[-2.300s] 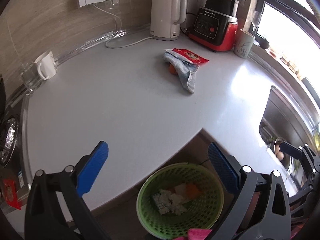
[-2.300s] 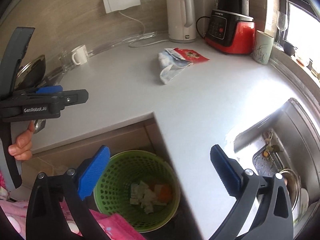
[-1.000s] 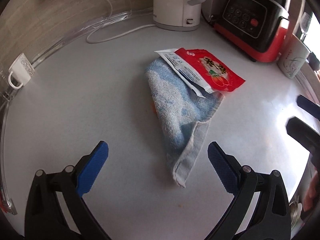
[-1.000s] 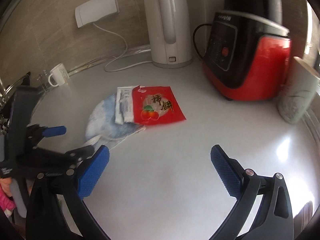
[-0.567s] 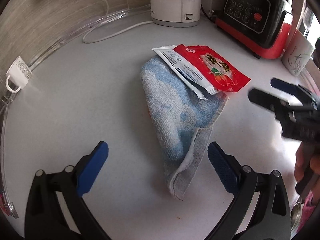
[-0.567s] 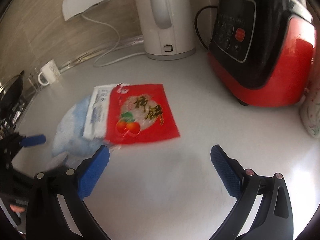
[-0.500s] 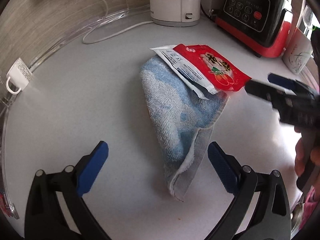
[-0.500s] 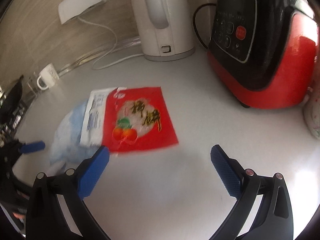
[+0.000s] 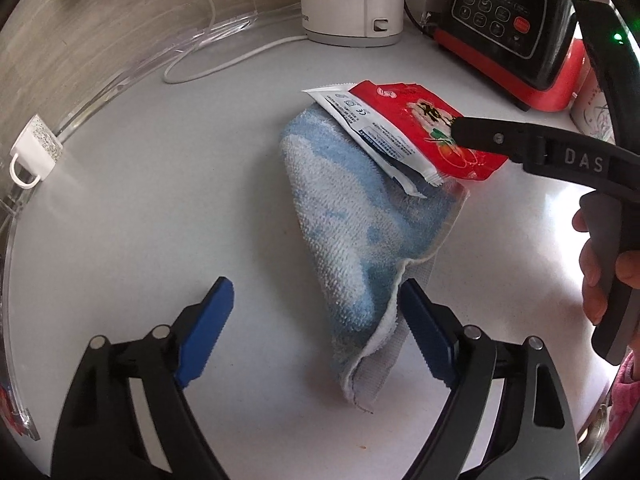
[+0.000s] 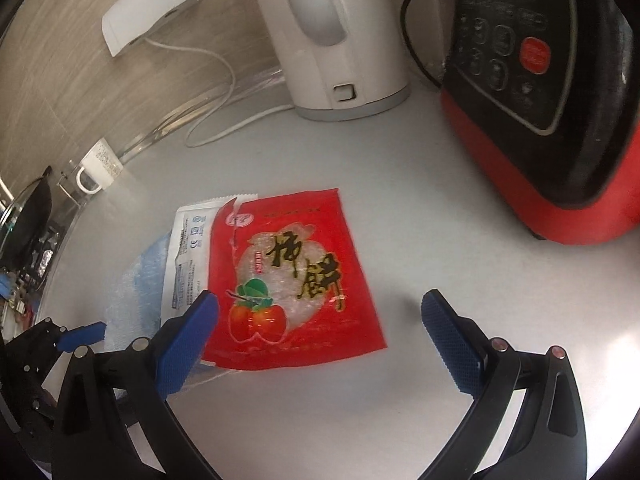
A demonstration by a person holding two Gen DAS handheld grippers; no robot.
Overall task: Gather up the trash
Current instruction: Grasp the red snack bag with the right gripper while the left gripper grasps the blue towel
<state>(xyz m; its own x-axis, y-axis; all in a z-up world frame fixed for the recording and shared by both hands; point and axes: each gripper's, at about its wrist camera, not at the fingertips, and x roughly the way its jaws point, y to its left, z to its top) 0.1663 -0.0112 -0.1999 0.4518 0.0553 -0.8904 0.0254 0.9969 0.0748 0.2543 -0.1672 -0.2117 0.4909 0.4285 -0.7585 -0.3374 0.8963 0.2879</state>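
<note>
A red snack wrapper (image 10: 292,276) lies flat on the white counter, partly over a white printed wrapper (image 10: 190,256), which rests on a blue-and-white towel (image 9: 352,224). My right gripper (image 10: 320,320) is open, its blue fingertips on either side of the red wrapper's near edge, just above it. In the left wrist view the red wrapper (image 9: 416,112) and white wrapper (image 9: 372,132) lie on the towel's far end, with the right gripper's arm over them. My left gripper (image 9: 316,320) is open and empty over the towel's near corner.
A white kettle (image 10: 324,36) and a red-and-black blender base (image 10: 540,92) stand at the back. A white cord (image 10: 224,120) runs to a wall socket (image 10: 148,28). A small white mug (image 9: 34,154) sits far left. A patterned cup (image 9: 592,108) stands far right.
Both grippers have moved from above the green bin to the counter. The right gripper has closed in on the red wrapper; the left has come nearer the towel's corner.
</note>
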